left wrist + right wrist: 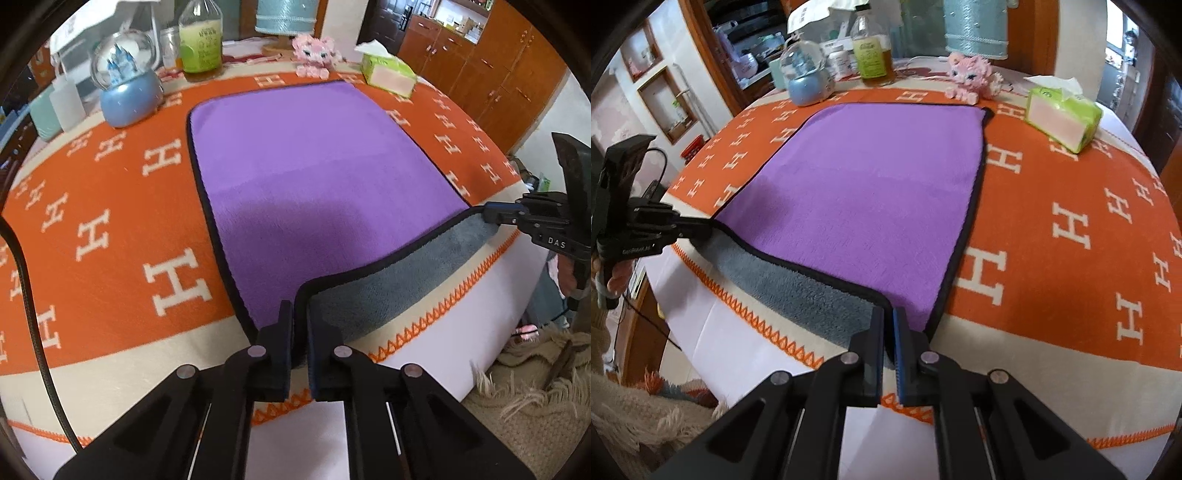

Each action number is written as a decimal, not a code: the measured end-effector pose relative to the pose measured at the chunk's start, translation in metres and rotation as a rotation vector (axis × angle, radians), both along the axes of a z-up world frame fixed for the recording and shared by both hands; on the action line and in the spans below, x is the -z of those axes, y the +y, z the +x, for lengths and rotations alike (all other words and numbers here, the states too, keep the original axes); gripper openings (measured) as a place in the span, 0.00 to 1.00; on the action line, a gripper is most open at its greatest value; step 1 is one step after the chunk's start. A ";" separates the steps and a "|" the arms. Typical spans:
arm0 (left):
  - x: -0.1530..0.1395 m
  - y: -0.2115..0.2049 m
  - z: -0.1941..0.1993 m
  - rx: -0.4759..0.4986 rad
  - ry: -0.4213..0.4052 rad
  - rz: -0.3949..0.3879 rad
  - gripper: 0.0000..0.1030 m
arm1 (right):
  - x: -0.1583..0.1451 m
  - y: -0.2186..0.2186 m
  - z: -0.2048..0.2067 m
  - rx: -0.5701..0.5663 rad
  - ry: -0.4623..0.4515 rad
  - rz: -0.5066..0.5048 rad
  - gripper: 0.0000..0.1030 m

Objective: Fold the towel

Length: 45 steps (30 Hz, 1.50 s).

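Observation:
A purple towel (306, 173) with a black hem and a grey underside (399, 280) lies flat on the orange patterned table cover; it also shows in the right wrist view (871, 192). Its near edge is lifted, so the grey side (798, 291) shows. My left gripper (300, 314) is shut on the towel's near left corner. My right gripper (888, 317) is shut on the near right corner. Each gripper shows in the other view: the right gripper (495, 214) at the right, the left gripper (698, 227) at the left.
At the back of the table stand a snow globe (127, 85), a bottle of yellow liquid (201, 40), a pink toy cat (314, 55), a green tissue pack (389, 72) and a teal lampshade (286, 16). Wooden cabinets (491, 70) stand behind. A shaggy rug (528, 398) lies below the table edge.

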<state>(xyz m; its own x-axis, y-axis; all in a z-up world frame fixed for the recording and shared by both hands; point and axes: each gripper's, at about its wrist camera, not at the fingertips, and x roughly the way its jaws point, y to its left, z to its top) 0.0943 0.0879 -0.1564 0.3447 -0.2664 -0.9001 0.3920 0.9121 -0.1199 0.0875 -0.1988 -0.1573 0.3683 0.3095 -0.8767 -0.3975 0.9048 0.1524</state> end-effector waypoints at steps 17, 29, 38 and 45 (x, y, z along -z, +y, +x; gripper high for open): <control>-0.037 0.008 0.093 -0.215 -0.202 0.033 0.04 | -0.043 0.000 0.082 0.128 -0.208 0.009 0.04; -0.022 -0.008 0.199 -0.352 -0.267 0.092 0.04 | -0.033 0.015 0.192 0.247 -0.284 -0.019 0.04; 0.014 -0.016 0.240 -0.433 -0.228 0.143 0.04 | -0.009 0.022 0.237 0.302 -0.260 -0.041 0.04; 0.026 -0.021 0.256 -0.473 -0.224 0.171 0.05 | 0.005 0.027 0.256 0.323 -0.253 -0.075 0.04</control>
<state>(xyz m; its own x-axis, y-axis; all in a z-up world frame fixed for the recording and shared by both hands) 0.3502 0.0669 -0.1820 0.5796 0.1073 -0.8078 -0.0664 0.9942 0.0845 0.3439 -0.1723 -0.1621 0.6428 0.0813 -0.7617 -0.1079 0.9940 0.0151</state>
